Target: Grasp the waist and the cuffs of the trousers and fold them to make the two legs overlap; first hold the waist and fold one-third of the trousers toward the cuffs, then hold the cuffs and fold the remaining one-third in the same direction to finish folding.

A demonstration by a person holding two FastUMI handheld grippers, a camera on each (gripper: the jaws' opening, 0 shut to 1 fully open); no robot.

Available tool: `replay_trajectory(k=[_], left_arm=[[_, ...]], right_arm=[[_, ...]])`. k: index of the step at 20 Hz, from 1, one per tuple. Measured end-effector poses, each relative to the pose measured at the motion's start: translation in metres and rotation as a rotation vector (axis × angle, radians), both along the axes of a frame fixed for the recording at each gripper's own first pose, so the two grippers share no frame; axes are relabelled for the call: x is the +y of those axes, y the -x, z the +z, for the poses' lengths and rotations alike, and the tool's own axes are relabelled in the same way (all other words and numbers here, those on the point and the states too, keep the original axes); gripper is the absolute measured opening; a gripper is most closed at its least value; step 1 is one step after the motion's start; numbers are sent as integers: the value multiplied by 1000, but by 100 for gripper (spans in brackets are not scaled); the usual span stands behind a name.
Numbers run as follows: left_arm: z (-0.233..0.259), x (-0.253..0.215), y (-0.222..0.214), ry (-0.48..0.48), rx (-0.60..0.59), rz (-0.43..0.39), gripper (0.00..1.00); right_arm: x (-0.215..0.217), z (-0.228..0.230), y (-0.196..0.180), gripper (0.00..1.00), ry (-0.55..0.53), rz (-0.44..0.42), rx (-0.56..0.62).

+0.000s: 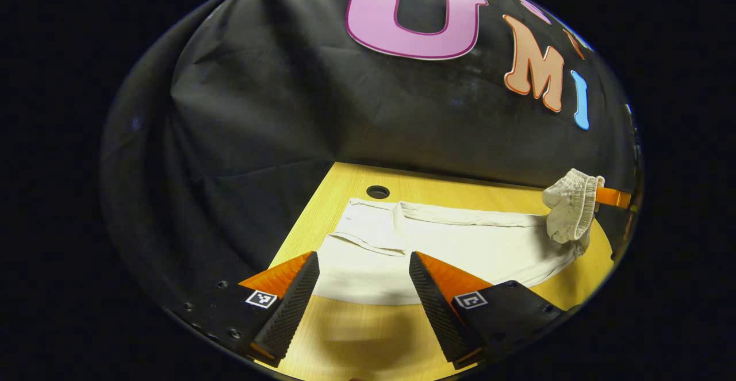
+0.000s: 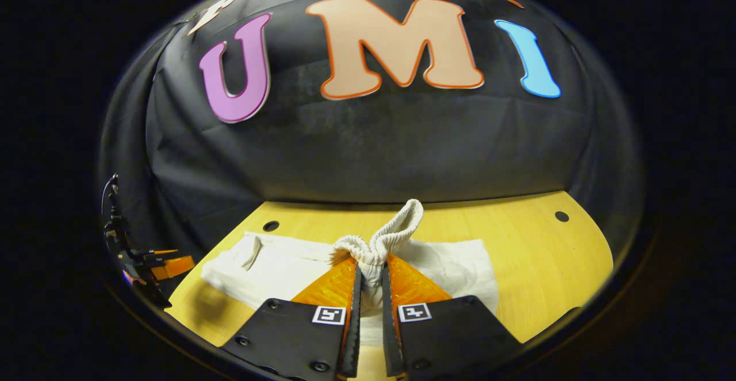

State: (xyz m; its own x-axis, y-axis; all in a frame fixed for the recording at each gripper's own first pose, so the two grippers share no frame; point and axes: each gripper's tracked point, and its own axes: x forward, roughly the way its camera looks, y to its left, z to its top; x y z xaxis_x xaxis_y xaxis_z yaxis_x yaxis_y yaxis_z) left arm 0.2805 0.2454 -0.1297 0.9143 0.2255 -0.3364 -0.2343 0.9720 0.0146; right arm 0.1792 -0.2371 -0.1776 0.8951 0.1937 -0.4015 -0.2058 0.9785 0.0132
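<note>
Two hand-held grippers work over a wooden tabletop point(image 1: 356, 335) on which pale trousers point(image 1: 460, 249) lie flat. In the left gripper view, the left hand-held gripper point(image 1: 363, 269) hangs above the near edge of the cloth with its fingers spread wide and nothing between them; the cuff end lies just beyond its tips. Far to the right in that view, the right hand-held gripper point(image 1: 601, 196) lifts the bunched elastic waist point(image 1: 570, 206) clear of the wood. In the right gripper view, the right hand-held gripper point(image 2: 371, 272) is pinched narrow on that waist point(image 2: 379, 240), both fingers pressing the ribbed band, which loops up above them. The trousers point(image 2: 276, 269) spread to the left and right behind it. A round hole point(image 1: 378, 192) sits in the tabletop near the far edge.
</note>
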Motion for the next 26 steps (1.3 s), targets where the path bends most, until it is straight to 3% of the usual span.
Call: replay_trajectory(k=[1, 2, 3, 5, 6, 8, 15, 23, 26], left_arm=[[-3, 1, 0, 2, 11, -3, 95], [-6, 4, 0, 1, 20, -3, 95], [-8, 5, -1, 1, 26, -6, 95], [-15, 9, 0, 2, 42, -13, 95], [-18, 10, -1, 0, 53, -15, 95], [-25, 15, 1, -9, 84, -9, 96], [-39, 17, 5, -7, 149, -24, 95], [-42, 20, 7, -40, 183, -25, 94], [-39, 19, 7, -39, 181, -56, 85]], right_arm=[[4, -3, -3, 19, -2, 19, 7], [0, -4, -4, 39, 1, 29, 22], [-9, -5, -6, 41, 16, 31, 31], [-18, 7, -9, 58, 16, 37, 41], [-29, 16, -11, 76, 19, 32, 39], [-37, 1, -14, 97, 47, 6, 29], [-54, -12, 1, 99, 75, -60, 54], [-76, -21, 25, 97, 113, -75, 90], [-83, -17, 29, 96, 129, -89, 78]])
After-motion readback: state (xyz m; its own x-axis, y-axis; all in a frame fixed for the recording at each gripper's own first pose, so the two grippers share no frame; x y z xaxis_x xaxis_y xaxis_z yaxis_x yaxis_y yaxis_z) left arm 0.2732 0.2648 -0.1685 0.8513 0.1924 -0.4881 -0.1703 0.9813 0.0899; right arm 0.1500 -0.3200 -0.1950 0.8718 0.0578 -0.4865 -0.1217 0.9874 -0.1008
